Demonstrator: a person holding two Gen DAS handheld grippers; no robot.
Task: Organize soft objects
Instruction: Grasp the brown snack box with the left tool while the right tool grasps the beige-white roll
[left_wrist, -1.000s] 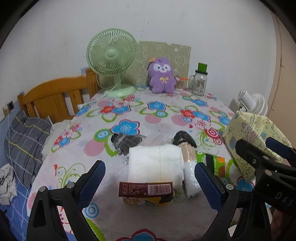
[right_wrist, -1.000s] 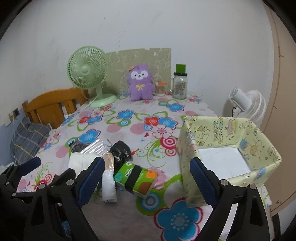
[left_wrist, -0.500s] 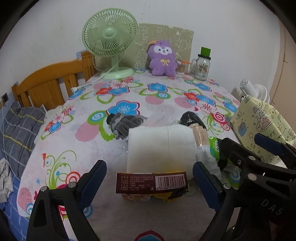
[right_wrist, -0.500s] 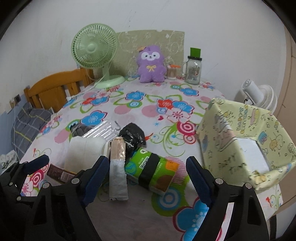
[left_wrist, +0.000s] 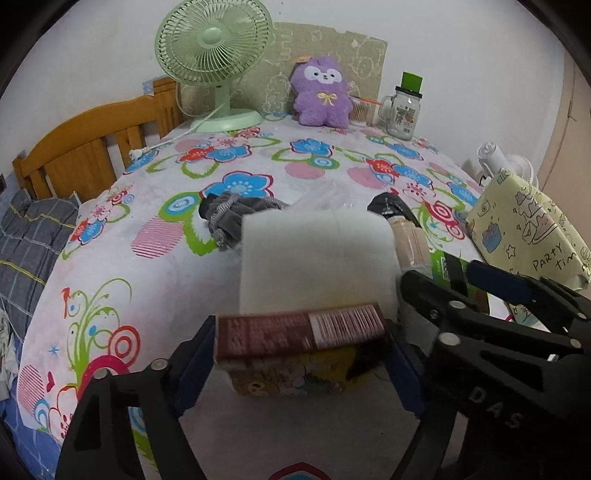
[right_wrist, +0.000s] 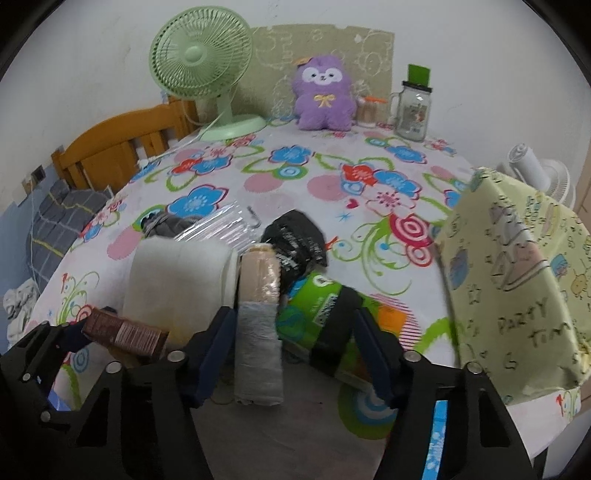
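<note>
Both tools have closed in; left tool (left_wrist: 301, 354) straddles the brown packet (left_wrist: 301, 330).

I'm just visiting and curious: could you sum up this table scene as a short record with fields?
surface: table with flowered cloth
left gripper: open, fingers either side of a brown pack
right gripper: open, around a grey roll and green pack
also in pile: white pad
bin: yellow box, at right
at back: fan, purple plush, jar

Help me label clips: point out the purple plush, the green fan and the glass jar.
purple plush (left_wrist: 322, 96), left wrist view, on its belly.
green fan (left_wrist: 214, 40), left wrist view, on the grille's hub.
glass jar (right_wrist: 413, 112), right wrist view, on its label.
</note>
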